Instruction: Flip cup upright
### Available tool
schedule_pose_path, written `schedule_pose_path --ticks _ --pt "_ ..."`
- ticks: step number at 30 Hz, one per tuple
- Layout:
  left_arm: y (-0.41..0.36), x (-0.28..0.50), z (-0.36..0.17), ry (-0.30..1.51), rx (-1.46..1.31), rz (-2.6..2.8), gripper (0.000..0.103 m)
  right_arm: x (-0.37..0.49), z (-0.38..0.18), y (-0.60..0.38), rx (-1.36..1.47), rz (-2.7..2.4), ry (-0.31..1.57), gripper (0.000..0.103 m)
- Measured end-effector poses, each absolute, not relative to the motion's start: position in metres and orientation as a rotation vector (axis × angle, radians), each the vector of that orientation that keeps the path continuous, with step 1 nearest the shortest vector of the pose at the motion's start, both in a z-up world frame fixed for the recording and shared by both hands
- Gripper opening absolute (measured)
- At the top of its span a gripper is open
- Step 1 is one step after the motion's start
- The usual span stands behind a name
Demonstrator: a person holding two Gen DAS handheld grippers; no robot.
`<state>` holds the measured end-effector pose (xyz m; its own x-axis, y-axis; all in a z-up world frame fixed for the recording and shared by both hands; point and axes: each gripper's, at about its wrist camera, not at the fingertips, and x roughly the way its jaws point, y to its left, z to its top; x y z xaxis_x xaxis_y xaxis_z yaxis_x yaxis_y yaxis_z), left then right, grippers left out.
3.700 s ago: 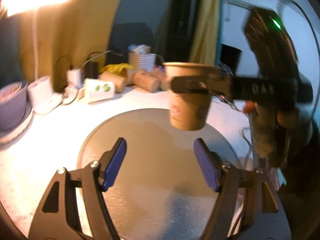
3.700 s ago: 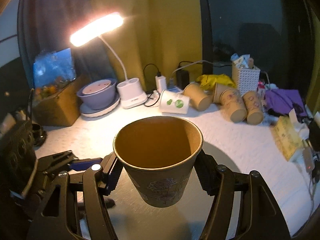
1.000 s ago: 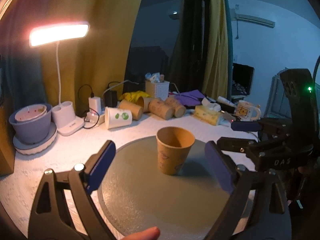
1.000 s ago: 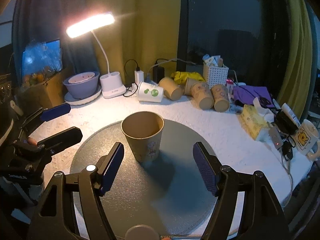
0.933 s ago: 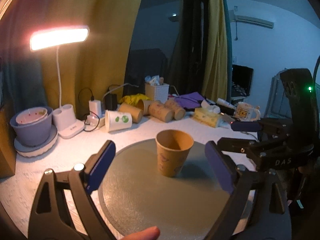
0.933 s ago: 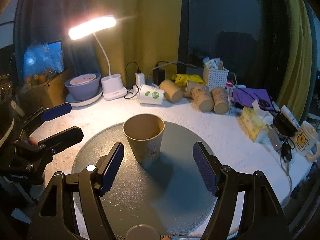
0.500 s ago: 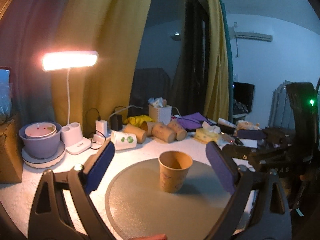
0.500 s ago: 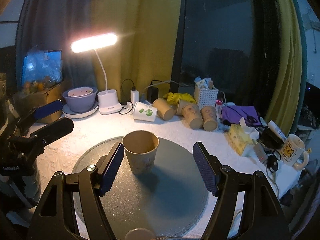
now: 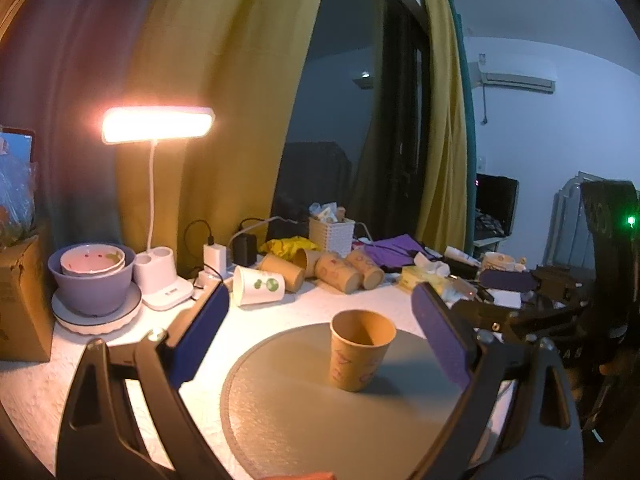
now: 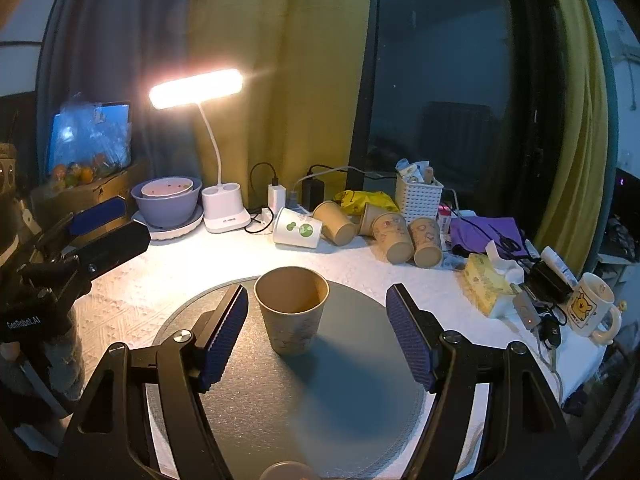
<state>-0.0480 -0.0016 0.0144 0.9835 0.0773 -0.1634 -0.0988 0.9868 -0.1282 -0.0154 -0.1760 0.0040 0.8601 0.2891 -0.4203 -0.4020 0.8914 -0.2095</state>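
Observation:
A brown paper cup (image 9: 360,350) (image 10: 291,312) stands upright, mouth up, on a round grey mat (image 9: 304,412) (image 10: 352,400). My left gripper (image 9: 320,340) is open and empty, held back from the cup and above the mat. My right gripper (image 10: 318,336) is open and empty, the cup just beyond its left pad (image 10: 224,336). Each gripper shows in the other's view: the right one (image 9: 516,296) at the far right, the left one (image 10: 102,226) at the far left.
Several paper cups (image 10: 384,236) lie on their sides at the table's back, by a white basket (image 10: 418,196). A lit desk lamp (image 10: 196,88), purple bowls (image 10: 168,198), chargers, a tissue pack (image 10: 490,284) and a mug (image 10: 592,308) stand around the mat.
The right gripper held the cup in the air, then set it upright on the mat and let go. Both grippers have since drawn back and risen.

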Motion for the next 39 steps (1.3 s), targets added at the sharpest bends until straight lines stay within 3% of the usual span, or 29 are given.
schedule_pose_path --ticks 39 --pt "-0.0006 -0.0471 0.0121 0.16 -0.137 0.09 0.094 -0.015 -0.0011 -0.1735 -0.303 0.376 0.405 0.075"
